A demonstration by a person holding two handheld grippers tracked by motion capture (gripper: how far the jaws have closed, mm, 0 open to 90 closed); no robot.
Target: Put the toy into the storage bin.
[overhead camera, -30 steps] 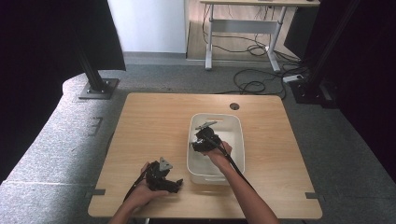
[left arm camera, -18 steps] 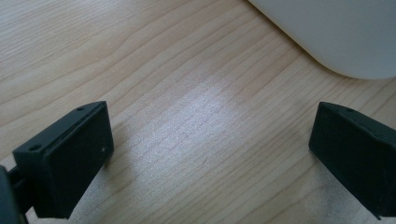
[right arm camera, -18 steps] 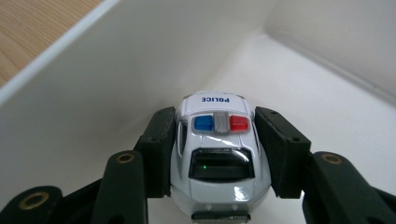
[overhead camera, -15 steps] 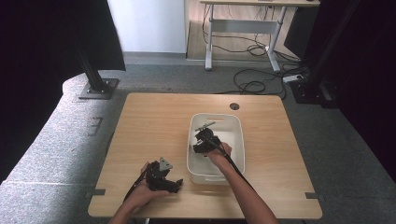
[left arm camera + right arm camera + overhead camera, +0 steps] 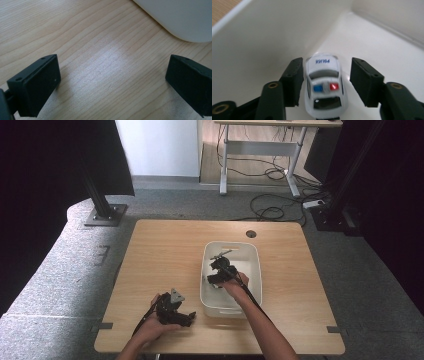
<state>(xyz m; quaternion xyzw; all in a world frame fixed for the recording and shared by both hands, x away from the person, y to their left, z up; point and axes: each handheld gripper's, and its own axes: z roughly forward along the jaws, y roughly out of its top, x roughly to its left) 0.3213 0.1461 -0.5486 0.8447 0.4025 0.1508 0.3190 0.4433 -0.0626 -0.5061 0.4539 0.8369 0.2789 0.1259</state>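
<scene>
In the right gripper view a white toy police car [image 5: 324,87] with a blue and a red roof light sits on the floor of the white bin [image 5: 262,37]. My right gripper [image 5: 325,67] straddles it. Its jaws have just been opening: the left pad [image 5: 293,80] lies against the car's side and the right pad stands off with a gap. From above, this gripper [image 5: 216,276] reaches down into the bin [image 5: 256,270]. My left gripper [image 5: 186,319] rests on the wooden table [image 5: 165,255] near the front edge. It is open [image 5: 112,75] over bare wood.
The bin's rounded outer corner [image 5: 180,20] lies just ahead of the left gripper. A round cable hole [image 5: 251,234] is in the table's far side. Grey carpet, a desk frame and cables lie beyond the table.
</scene>
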